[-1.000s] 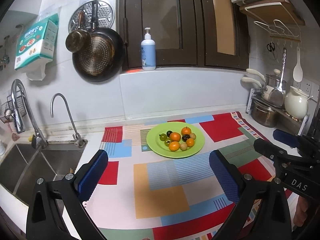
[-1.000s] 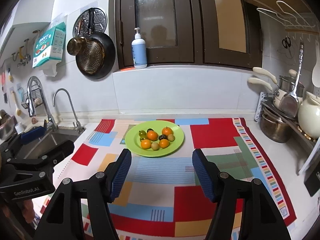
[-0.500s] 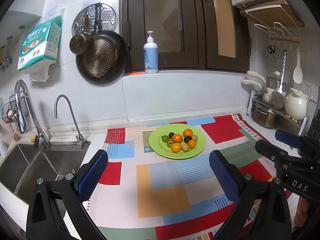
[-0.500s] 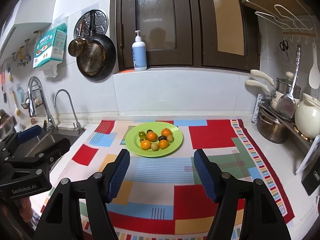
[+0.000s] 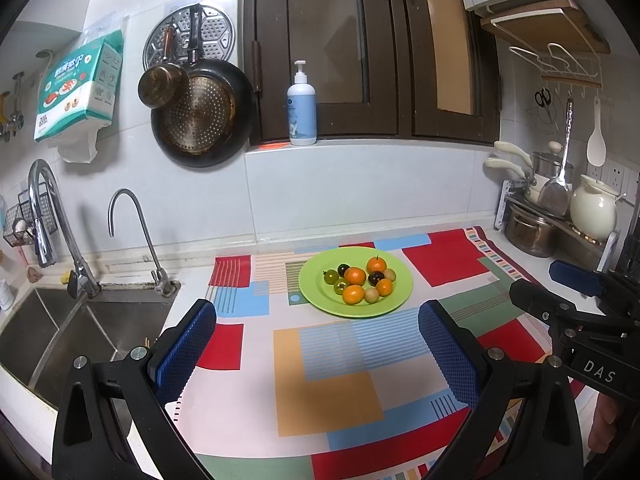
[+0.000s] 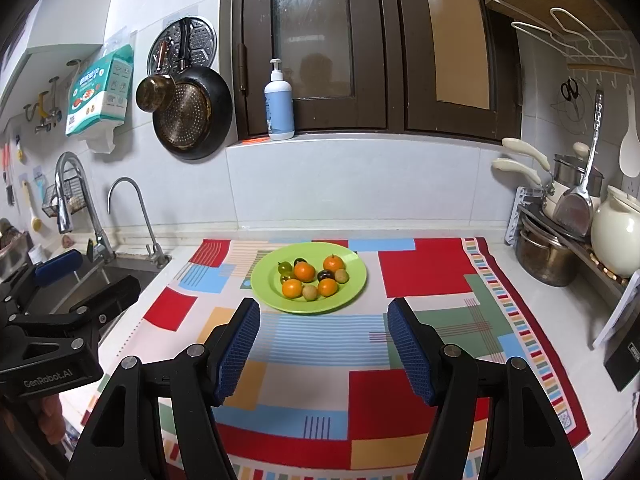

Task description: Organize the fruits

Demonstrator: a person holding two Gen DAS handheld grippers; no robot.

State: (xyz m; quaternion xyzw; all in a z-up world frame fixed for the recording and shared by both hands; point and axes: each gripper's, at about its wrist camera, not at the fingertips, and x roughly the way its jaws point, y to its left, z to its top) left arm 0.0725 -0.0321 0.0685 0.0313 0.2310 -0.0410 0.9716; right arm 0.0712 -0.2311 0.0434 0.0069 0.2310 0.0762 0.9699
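Both views have shifted slightly since a second ago, so the plate sits a touch further right in the left view. Covering the white table (image 6: pixel 520 276) is a patchwork cloth (image 6: pixel 424 272) of red, blue, green and orange blocks. On it rests a round lime-green plate (image 5: pixel 400 294) (image 6: pixel 356 280) holding small glossy fruits (image 5: pixel 360 284) (image 6: pixel 312 278): orange, dark purple, green and tan. Left tongs (image 5: pixel 318 348) and right tongs (image 6: pixel 324 346), with ribbed blue pads, hover open and empty on the near side of the plate.
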